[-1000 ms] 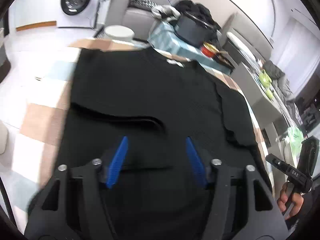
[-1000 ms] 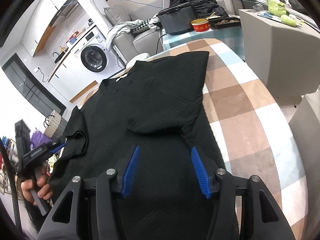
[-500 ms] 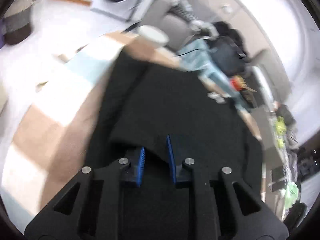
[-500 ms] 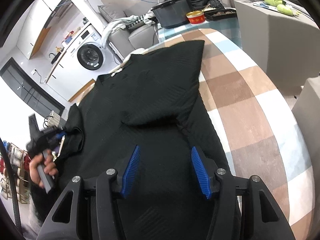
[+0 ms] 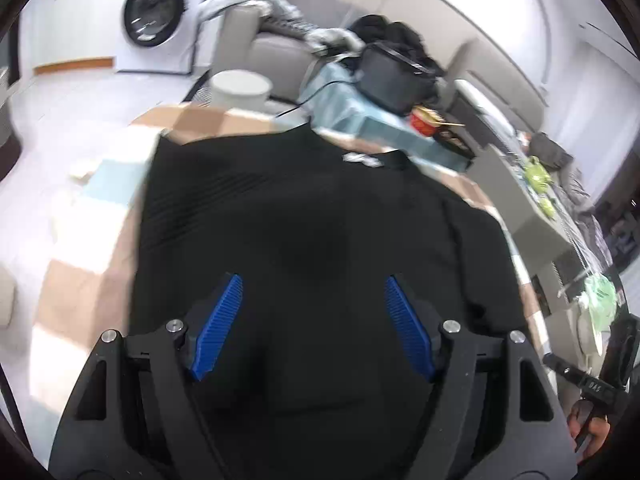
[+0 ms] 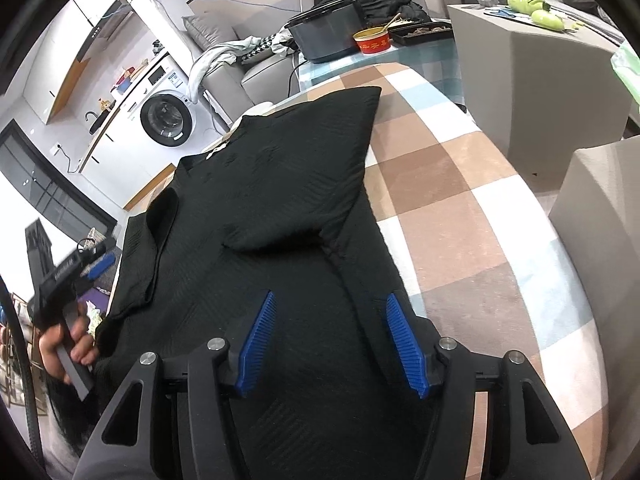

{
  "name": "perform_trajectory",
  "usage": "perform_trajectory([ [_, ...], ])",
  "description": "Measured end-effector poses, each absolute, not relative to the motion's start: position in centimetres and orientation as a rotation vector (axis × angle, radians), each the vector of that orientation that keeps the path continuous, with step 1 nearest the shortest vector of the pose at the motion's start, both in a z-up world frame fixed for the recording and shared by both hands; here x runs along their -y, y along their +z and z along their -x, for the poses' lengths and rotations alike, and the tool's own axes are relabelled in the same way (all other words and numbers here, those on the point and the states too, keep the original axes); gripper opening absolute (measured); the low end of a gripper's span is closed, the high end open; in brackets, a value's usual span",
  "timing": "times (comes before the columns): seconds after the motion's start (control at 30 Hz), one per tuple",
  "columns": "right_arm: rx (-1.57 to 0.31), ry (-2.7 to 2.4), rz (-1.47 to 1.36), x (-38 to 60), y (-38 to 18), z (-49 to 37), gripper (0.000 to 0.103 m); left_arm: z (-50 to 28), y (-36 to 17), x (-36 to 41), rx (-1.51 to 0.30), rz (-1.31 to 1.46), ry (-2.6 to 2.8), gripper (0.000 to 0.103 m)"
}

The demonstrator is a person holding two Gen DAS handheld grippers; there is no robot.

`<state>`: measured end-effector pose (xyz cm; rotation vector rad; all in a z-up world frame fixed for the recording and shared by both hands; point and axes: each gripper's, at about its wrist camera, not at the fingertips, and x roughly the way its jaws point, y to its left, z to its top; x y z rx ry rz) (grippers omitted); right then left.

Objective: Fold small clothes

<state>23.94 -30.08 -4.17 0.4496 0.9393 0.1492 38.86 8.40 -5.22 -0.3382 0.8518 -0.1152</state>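
Note:
A black T-shirt (image 5: 300, 220) lies flat on the checked table (image 6: 460, 184), collar at the far end. In the right wrist view its right side is folded over the body (image 6: 304, 168) and its left sleeve (image 6: 158, 236) lies turned inward. My left gripper (image 5: 313, 278) hovers over the shirt's lower middle, its jaws opening, with nothing between the blue pads; it also shows as the left gripper (image 6: 68, 268) in a hand at the shirt's left edge. My right gripper (image 6: 331, 295) hangs open over the lower right part, easing slightly wider, gripping no cloth.
Past the table's far end stand a white stool (image 5: 240, 88), a side table with a dark box (image 6: 324, 36) and a red bowl (image 6: 370, 42), a grey sofa and a washing machine (image 6: 164, 120). Grey cabinets (image 6: 540, 80) flank the right edge.
The left gripper narrowed close over the shirt's left part half a second ago and now stands wide over the body. The right gripper hardly moved.

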Motion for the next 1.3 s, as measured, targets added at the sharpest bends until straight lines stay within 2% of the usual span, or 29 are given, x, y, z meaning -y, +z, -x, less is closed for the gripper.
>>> perform_trajectory([
  [0.27,-0.966,0.130,-0.383,31.1,-4.6,-22.7,0.061,-31.3,-6.4,-14.5,-0.897,0.237,0.112,0.072],
  [0.43,-1.024,0.135,-0.347,31.6,-6.0,-22.0,0.061,-26.1,-8.8,-17.8,-0.986,0.250,0.170,0.072],
  [0.77,-1.058,0.187,-0.216,31.0,-6.6,-16.8,0.061,-19.5,-10.6,-18.6,-1.011,0.243,0.147,0.070],
  [0.83,-1.059,0.198,-0.187,30.8,-6.7,-15.6,0.057,-19.0,-10.4,-18.0,-1.004,0.231,0.132,0.064],
  [0.9,-1.050,0.213,-0.141,30.3,-6.8,-14.2,0.035,-18.8,-10.1,-17.4,-0.991,0.227,0.095,0.043],
  [0.93,-1.041,0.208,-0.117,30.2,-6.8,-13.8,0.028,-18.6,-10.0,-17.0,-0.988,0.217,0.071,0.036],
  [0.97,-1.032,0.195,-0.088,30.0,-6.9,-13.5,0.014,-18.4,-9.9,-16.7,-0.988,0.210,0.057,0.021],
  [1.0,-1.023,0.195,-0.082,30.0,-7.0,-13.5,0.006,-18.4,-9.9,-16.4,-0.990,0.209,0.033,0.010],
  [1.07,-0.994,0.206,-0.131,30.4,-6.6,-13.7,0.005,-18.8,-9.6,-15.9,-0.981,0.214,0.012,0.006],
  [1.3,-0.798,0.147,-0.236,31.2,-2.5,-17.2,0.005,-20.7,-6.8,-15.2,-0.862,0.314,-0.009,0.005],
])
